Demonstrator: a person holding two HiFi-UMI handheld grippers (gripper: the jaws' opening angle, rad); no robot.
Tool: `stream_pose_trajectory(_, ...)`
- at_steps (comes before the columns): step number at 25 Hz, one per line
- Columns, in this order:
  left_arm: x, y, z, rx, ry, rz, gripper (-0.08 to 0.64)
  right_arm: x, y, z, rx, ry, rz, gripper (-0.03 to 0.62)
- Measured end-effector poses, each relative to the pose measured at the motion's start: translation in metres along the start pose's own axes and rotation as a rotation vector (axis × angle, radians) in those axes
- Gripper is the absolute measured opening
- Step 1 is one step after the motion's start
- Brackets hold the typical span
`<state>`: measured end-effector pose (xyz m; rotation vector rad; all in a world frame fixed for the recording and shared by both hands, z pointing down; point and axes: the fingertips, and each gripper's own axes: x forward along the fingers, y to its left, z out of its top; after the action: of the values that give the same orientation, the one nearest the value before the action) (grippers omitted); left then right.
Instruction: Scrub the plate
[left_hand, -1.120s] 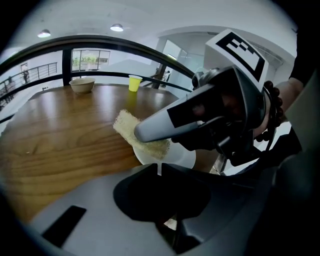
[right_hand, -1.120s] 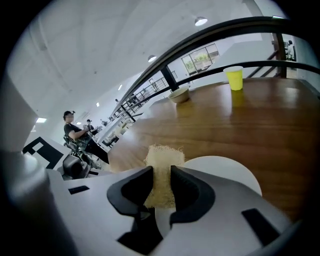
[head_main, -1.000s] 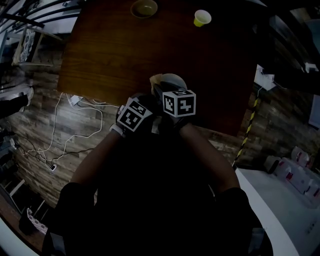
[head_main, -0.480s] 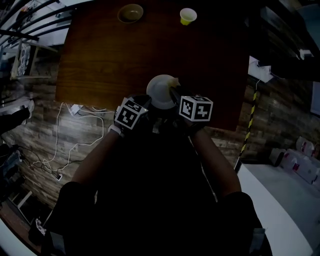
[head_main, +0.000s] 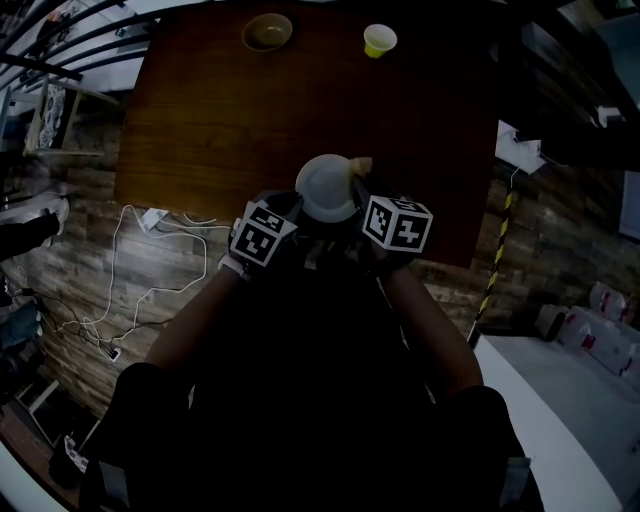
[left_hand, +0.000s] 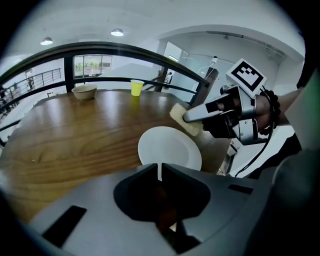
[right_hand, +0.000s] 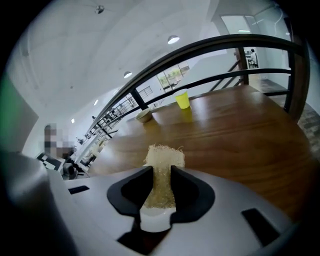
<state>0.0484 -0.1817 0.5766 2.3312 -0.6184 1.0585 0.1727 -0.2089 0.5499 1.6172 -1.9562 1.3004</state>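
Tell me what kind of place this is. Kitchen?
Likely not a kitchen: it looks like an open indoor mezzanine or office atrium. A wooden table stands by a curved black railing, with recessed ceiling lights and loose cables on the floor.

The right gripper (head_main: 356, 182) sits farther right than a second ago, its sponge (head_main: 361, 164) at the rim of the plate (head_main: 325, 188) (now showing almost whole).

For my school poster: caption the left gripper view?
Left gripper pinches the white plate; right gripper holds a loofah sponge beside it.
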Motion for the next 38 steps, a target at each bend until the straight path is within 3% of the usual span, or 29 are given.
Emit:
stream_pose_trajectory(6,-0.001,-0.011,-0.017,0.011,0.037,-0.060,0.034,0.036,0.080,-0.025,-0.114,0.126,0.209,0.120)
stream_pose_trajectory(12,-0.002,-0.016,-0.029,0.020,0.048,-0.082,0.034,0.055,0.111,-0.053,-0.095,0.218,0.310,0.120)
stream_pose_trajectory(24,0.009,-0.012,-0.037,-0.003,0.099,-0.060,0.034,0.035,0.065,-0.053,0.010,0.160,0.227,0.120)
stream_pose_trajectory(38,0.013,-0.012,-0.036,-0.046,0.106,-0.058,0.034,-0.007,-0.016,-0.021,0.070,0.049,0.039,0.120)
